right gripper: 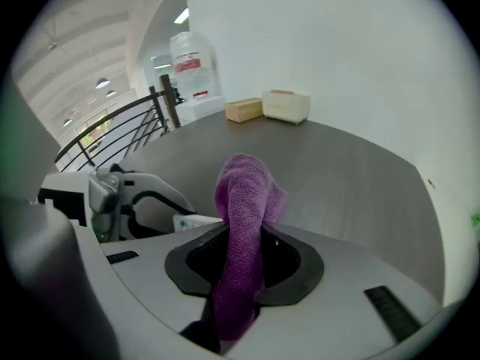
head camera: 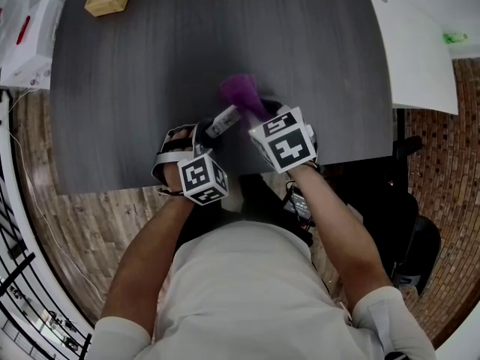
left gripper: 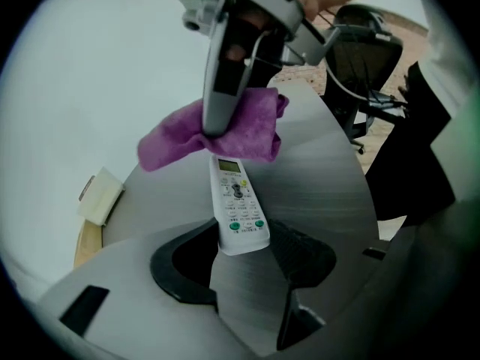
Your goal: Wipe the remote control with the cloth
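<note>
The left gripper (left gripper: 241, 259) holds a white remote control (left gripper: 238, 205) by its lower end. Its black jaws close on the two sides of the casing, just below the green buttons. The remote control lies button side up, and its small display end points away from the gripper. In the head view it slants up and to the right over the near part of the dark grey table (head camera: 150, 73). No view shows for sure whether it rests on the table or hangs just above it.

The right gripper (right gripper: 244, 257) is clamped on a purple cloth (right gripper: 244, 231), with its jaws narrow and the fabric pinched between them. The cloth stands up out of the jaws in a thick fold and bunches into a rounded lump past the fingertips. In the left gripper view the right gripper points down from above. There the cloth spreads over the far end of the remote control, touching it and covering the edge just beyond the display.

The two grippers sit close together near the table's front edge, the left one lower in the head view.

At the far edge of the table lies a tan block (right gripper: 244, 109), with a white container (right gripper: 286, 105) just beside it. A black office chair (left gripper: 367, 58) stands off the table behind the right gripper.
</note>
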